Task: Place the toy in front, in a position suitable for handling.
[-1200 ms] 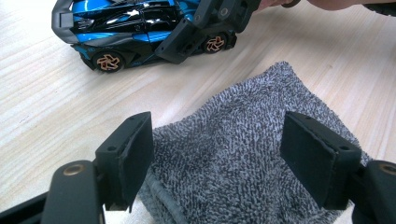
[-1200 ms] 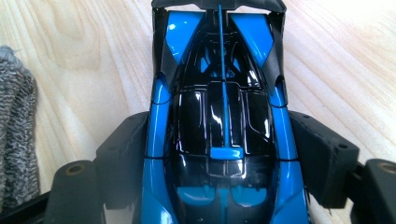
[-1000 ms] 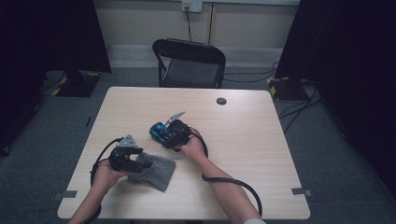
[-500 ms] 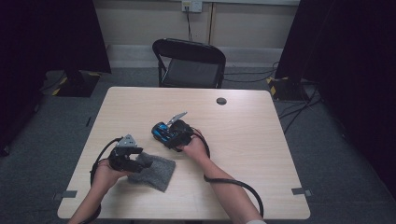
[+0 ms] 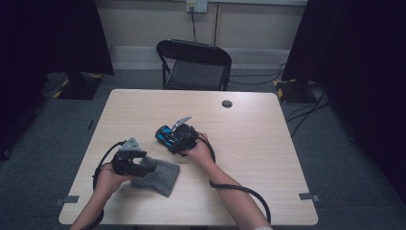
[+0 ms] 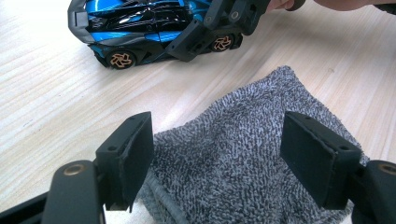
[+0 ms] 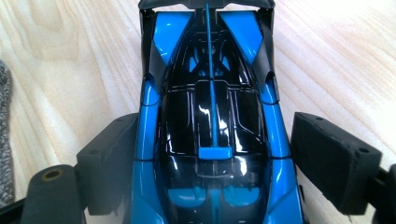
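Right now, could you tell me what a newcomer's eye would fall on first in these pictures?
The glossy blue and black toy car stands out first, sitting near the middle of the pale wooden table, between the jaws of the right gripper, which have just been opening. Next comes the grey towel, rumpled near the table's front left, with the left gripper open over it.

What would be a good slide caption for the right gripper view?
Open right gripper straddles a blue-and-black toy car on the wooden table, one pad clearly off its side.
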`<state>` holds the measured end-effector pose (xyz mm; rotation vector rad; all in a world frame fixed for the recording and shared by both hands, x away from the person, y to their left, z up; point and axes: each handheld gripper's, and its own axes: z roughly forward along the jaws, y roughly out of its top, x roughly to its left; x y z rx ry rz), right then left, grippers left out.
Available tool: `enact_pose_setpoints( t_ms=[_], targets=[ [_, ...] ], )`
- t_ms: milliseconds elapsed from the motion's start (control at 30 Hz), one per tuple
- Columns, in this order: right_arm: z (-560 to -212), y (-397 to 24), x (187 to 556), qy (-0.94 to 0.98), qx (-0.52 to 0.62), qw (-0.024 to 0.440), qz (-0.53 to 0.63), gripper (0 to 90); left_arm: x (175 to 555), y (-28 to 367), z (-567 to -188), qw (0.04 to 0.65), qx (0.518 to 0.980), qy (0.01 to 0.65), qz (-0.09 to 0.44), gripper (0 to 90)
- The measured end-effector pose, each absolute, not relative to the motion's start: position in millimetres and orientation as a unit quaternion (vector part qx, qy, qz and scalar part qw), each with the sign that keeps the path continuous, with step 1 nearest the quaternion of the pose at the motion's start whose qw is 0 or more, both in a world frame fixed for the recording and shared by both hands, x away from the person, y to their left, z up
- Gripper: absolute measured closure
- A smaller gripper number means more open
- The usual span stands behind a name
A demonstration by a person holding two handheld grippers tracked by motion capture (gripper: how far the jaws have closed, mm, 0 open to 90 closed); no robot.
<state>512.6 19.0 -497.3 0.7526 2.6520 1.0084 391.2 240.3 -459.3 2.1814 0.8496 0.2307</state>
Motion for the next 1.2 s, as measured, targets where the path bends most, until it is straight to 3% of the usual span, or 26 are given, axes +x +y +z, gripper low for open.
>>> enact_pose_setpoints(
  t_ms=[700,900,1200],
  targets=[
    [-499.4,26.5,515.2,0.889,0.284,0.102,0.344,13.9,392.2,239.7,-460.6,0.387,0.853,0.338,0.09,26.1],
    [-498.2,29.2,511.4,0.884,0.293,0.105,0.349,23.5,392.1,240.4,-460.1,0.386,0.853,0.339,0.09,26.2],
    [-497.9,29.9,508.6,0.88,0.305,0.111,0.346,24.4,391.3,240.9,-459.6,0.384,0.854,0.338,0.092,26.5]
  ],
)
